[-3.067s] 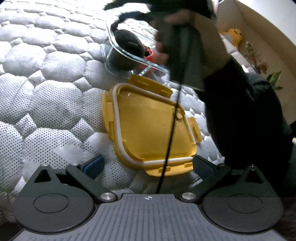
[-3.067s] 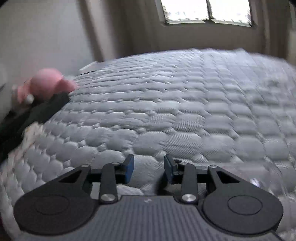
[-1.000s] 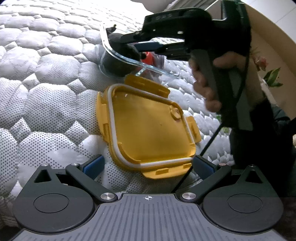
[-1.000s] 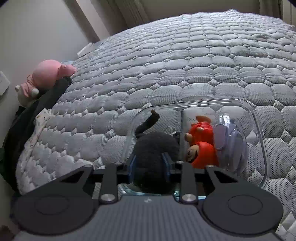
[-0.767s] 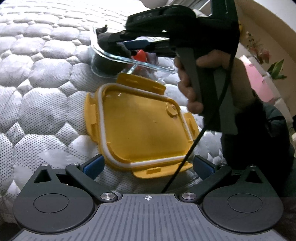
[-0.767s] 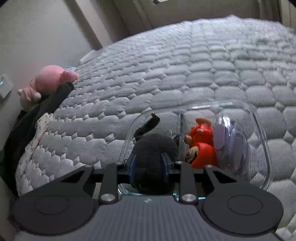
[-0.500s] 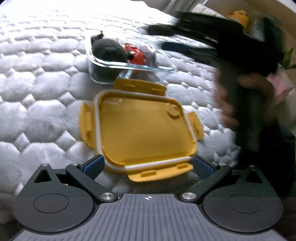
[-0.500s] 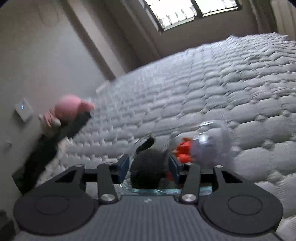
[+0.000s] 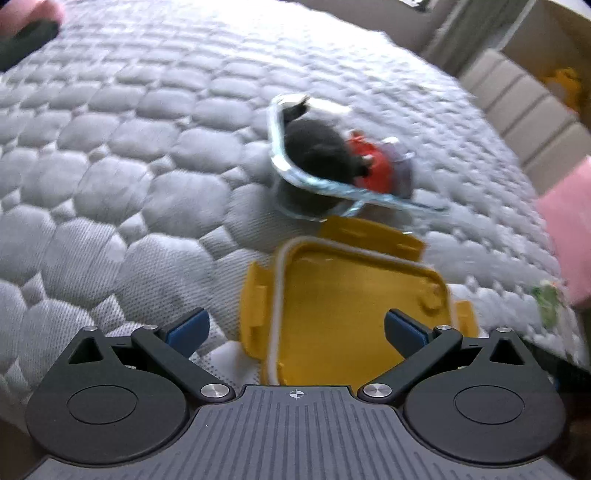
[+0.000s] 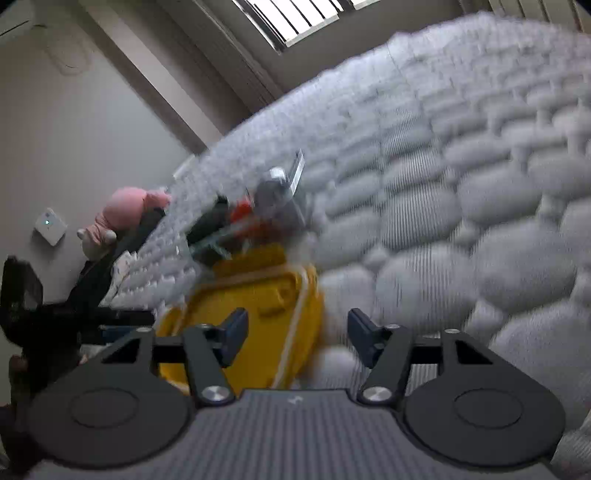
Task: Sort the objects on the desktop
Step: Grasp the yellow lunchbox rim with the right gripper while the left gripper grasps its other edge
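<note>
both grippers gape over yellow lid [image 9: 354, 310] beside glass container [image 9: 332, 173]

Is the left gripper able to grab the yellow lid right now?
Probably yes. The left gripper is open, its fingers either side of the yellow lid, which lies flat on the mattress with nothing over it. The glass container sits beyond.

Both views motion-blurred, right wrist worse: quilted mattress [image 10: 461, 206] smeared into streaks, glass container [image 10: 255, 218] barely readable. Daylight enters from the window [image 10: 295, 18], blown out white. Left view evenly lit, soft shadow under the yellow lid [image 9: 354, 306], glints on the container rim. Strong fisheye bending and dark vignette at corners.
</note>
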